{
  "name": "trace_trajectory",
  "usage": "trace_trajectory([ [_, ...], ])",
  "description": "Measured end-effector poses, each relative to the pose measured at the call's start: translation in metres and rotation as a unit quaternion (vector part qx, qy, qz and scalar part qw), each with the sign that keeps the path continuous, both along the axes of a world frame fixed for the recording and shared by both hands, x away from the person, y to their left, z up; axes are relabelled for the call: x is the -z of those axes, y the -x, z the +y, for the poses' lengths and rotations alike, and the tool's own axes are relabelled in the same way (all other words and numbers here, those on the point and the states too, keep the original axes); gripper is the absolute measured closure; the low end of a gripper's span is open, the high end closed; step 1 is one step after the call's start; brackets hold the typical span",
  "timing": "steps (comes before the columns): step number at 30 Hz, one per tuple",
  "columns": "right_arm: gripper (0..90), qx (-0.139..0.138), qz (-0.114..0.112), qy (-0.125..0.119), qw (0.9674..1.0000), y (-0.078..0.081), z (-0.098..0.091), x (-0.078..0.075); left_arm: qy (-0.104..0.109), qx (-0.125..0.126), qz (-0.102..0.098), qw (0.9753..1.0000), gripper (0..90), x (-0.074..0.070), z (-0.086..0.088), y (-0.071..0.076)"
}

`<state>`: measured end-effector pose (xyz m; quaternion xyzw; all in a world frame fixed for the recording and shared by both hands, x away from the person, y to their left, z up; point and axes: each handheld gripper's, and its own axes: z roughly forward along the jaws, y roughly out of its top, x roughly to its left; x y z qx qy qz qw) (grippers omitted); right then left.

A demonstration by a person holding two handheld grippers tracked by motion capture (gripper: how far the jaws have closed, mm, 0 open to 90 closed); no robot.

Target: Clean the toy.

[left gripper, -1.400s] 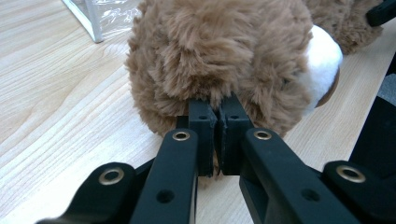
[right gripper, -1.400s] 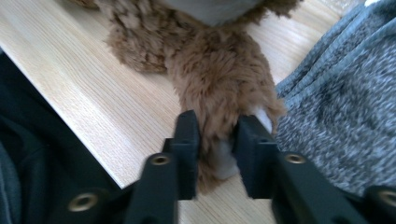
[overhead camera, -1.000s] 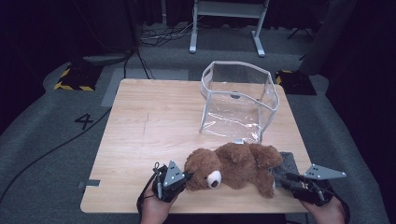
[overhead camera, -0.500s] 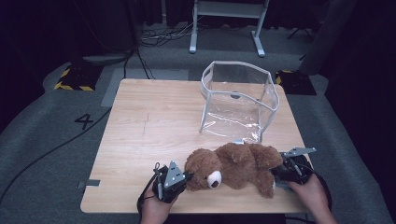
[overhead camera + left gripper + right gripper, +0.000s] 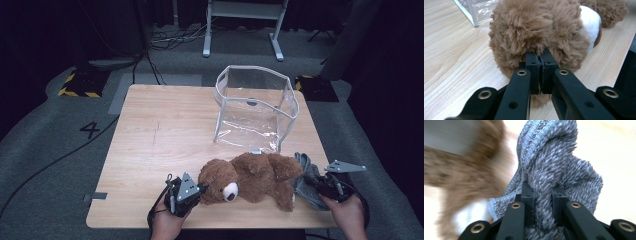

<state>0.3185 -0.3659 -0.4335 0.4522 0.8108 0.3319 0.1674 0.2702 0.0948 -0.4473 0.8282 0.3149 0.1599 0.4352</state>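
A brown teddy bear (image 5: 250, 175) lies on its side near the table's front edge, head to the left. My left gripper (image 5: 198, 190) is shut on the fur at the back of the bear's head (image 5: 536, 27), with the jaws almost together (image 5: 540, 57). To the right of the bear's legs lies a grey terry cloth (image 5: 303, 173). My right gripper (image 5: 314, 181) has just been closing its jaws and is shut on a bunched fold of that cloth (image 5: 556, 157), which fills the gap between the jaws (image 5: 541, 189). The bear (image 5: 461, 170) is a blur at the left of the right gripper view.
A clear plastic bag with white trim (image 5: 255, 107) stands open-topped behind the bear, its corner (image 5: 477, 10) close to the bear's head. The wooden table (image 5: 160, 130) has bare room to the left. A metal stand and cables are on the floor beyond.
My right gripper went in toward the bear's legs, then came back a little to the right with the grey cloth bunched in its jaws. The left gripper and the bear's head stayed put.
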Motion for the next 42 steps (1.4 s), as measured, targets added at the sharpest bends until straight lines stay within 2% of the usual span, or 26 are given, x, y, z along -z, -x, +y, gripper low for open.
trace_trajectory([
  [4, 77.4, -0.018, -0.038, -0.043, 0.9982, 0.020, -0.003, -0.029, -0.001, 0.001, 0.000, 1.0000, 87.4, 0.000, 0.000, 0.000],
  [8, 77.3, -0.043, -0.071, -0.049, 0.9953, 0.035, 0.004, -0.057, -0.006, 0.003, -0.002, 1.0000, 87.5, 0.000, -0.002, 0.000],
  [12, 77.3, -0.068, -0.090, -0.048, 0.9925, 0.040, 0.015, -0.075, -0.007, 0.004, 0.001, 1.0000, 87.5, 0.001, -0.003, 0.001],
  [14, 77.3, -0.078, -0.092, -0.057, 0.9910, 0.040, 0.019, -0.080, -0.007, 0.004, 0.001, 1.0000, 87.5, 0.002, -0.005, 0.001],
  [18, 77.3, -0.112, -0.098, -0.076, 0.9859, 0.039, 0.035, -0.090, -0.009, 0.007, 0.001, 0.9999, 87.5, 0.002, -0.006, 0.001],
  [21, 77.2, -0.153, -0.103, -0.080, 0.9796, 0.039, 0.060, -0.096, -0.010, 0.011, 0.003, 0.9999, 87.5, 0.003, -0.008, 0.000],
  [23, 77.2, -0.173, -0.104, -0.078, 0.9762, 0.037, 0.075, -0.097, -0.009, 0.013, 0.005, 0.9999, 87.6, 0.003, -0.008, 0.000],
  [30, 77.1, -0.249, -0.101, -0.083, 0.9597, 0.033, 0.139, -0.095, -0.010, 0.017, 0.003, 0.9998, 87.5, 0.004, -0.012, 0.000],
  [36, 77.0, -0.301, -0.093, -0.076, 0.9460, 0.027, 0.193, -0.083, -0.010, 0.021, -0.001, 0.9997, 87.6, 0.004, -0.016, 0.002],
  [38, 77.0, -0.306, -0.088, -0.072, 0.9452, 0.026, 0.200, -0.079, -0.010, 0.023, -0.003, 0.9997, 87.7, 0.004, -0.017, 0.002],
  [39, 77.0, -0.307, -0.083, -0.056, 0.9463, 0.020, 0.212, -0.069, -0.013, 0.025, -0.005, 0.9996, 87.7, 0.003, -0.017, 0.003],
  [42, 77.0, -0.296, -0.085, -0.007, 0.9515, 0.012, 0.218, -0.053, -0.009, 0.027, 0.001, 0.9996, 87.7, 0.003, -0.017, 0.002],
])
